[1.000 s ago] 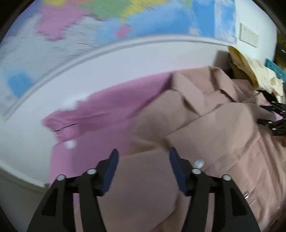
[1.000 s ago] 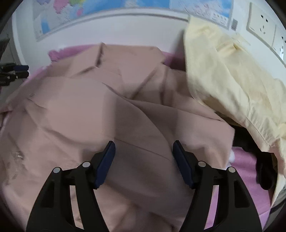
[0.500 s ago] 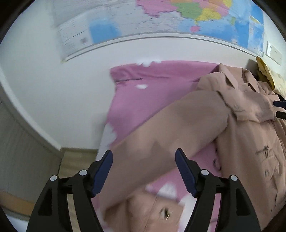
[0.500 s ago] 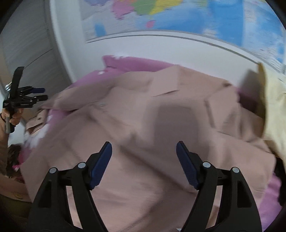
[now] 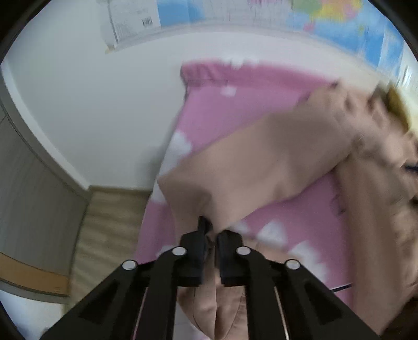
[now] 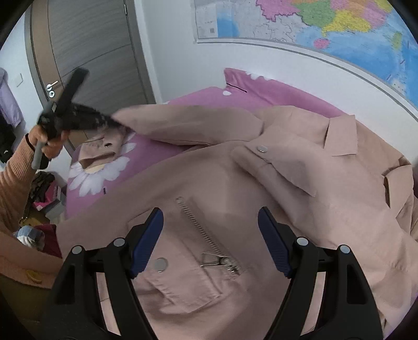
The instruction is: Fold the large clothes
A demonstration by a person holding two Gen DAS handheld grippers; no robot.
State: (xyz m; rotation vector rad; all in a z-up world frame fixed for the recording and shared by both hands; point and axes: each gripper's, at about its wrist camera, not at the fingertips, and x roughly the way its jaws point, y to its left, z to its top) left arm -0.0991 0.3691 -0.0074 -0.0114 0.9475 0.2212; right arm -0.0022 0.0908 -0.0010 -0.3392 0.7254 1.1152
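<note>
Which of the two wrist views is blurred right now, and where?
Left wrist view: motion blur smears the jacket toward the right edge, while the left gripper stays sharp. Right wrist view: mostly crisp, zipper readable; only the left gripper is smeared.

wall map [image 6: 326, 23] lettering too small to read, barcode [image 5: 147, 21] digits illegible

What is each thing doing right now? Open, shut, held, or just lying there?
left gripper: shut on the sleeve
right gripper: open, holding nothing
sleeve: pinched at its end, lifted off the bed
jacket: spread on the pink bedsheet
zipper: looks closed
door: shut
</note>
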